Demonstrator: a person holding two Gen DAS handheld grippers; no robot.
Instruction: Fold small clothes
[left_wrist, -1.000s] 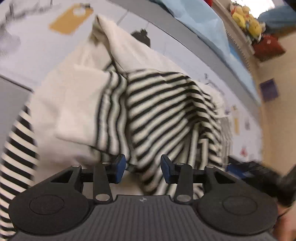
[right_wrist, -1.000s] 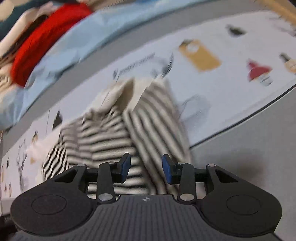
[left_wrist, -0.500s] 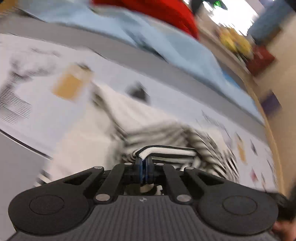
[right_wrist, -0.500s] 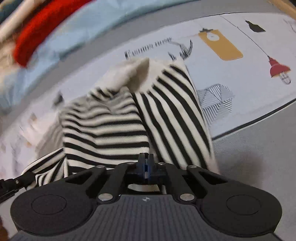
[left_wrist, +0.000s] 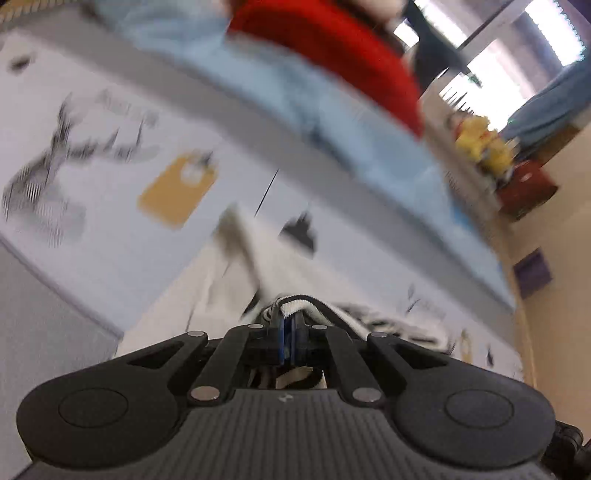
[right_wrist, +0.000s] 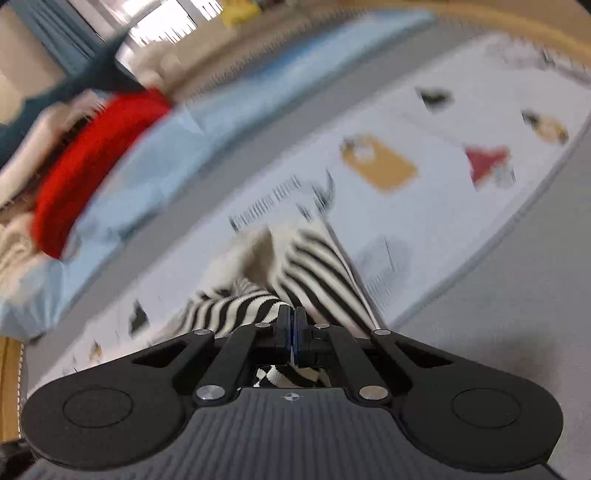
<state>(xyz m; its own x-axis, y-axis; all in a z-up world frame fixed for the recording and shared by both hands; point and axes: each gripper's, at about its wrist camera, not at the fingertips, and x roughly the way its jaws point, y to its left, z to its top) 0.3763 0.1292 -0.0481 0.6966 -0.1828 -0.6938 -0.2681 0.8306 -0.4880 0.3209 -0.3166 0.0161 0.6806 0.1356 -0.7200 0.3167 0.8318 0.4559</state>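
Pinching striped garment (right_wrist: 314, 266): right gripper (right_wrist: 294, 325).

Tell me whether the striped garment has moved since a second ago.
Yes. The striped garment, clamped by the right gripper, has lifted off the printed mat toward the camera.

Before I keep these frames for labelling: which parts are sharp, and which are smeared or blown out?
Left wrist view: the left claw is sharp; the printed mat and red cloth are motion-smeared, the window blown out. Right wrist view: the right claw is crisp, the striped garment softly blurred, the mat's prints streaked.
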